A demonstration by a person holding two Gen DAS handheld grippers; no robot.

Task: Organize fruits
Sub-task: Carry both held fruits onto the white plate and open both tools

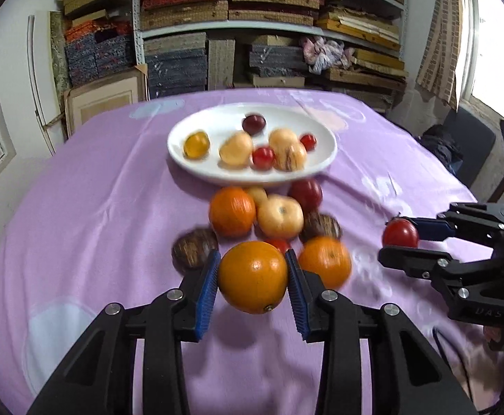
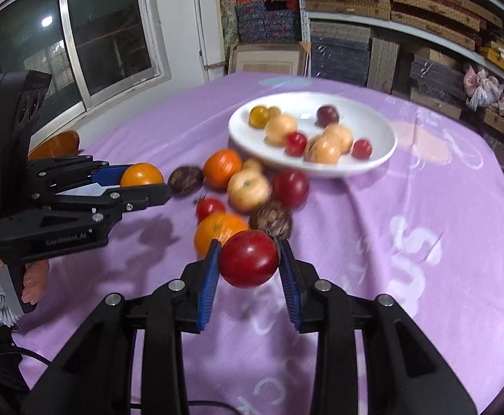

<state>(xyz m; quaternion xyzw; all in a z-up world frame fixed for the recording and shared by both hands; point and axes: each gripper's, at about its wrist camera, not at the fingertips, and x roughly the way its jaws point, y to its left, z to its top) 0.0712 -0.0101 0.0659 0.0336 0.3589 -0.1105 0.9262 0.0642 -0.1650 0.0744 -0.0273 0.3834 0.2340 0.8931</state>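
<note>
My left gripper (image 1: 252, 276) is shut on an orange (image 1: 253, 276) and holds it above the purple cloth, near a pile of loose fruit (image 1: 279, 216). My right gripper (image 2: 250, 259) is shut on a red tomato (image 2: 248, 258); it also shows in the left wrist view (image 1: 399, 238) at the right, tomato (image 1: 400, 232) between its fingers. A white plate (image 1: 196, 167) holding several small fruits sits beyond the pile. In the right wrist view the left gripper (image 2: 148, 180) holds the orange (image 2: 141, 174) at the left, and the plate (image 2: 383, 135) lies further back.
The table wears a purple cloth (image 1: 96, 214) that drops off at its edges. Loose oranges, a yellow apple and dark brown fruits lie between the grippers and the plate. Shelves stacked with mats (image 1: 269, 17) stand behind the table. A window (image 2: 72, 41) is at the left.
</note>
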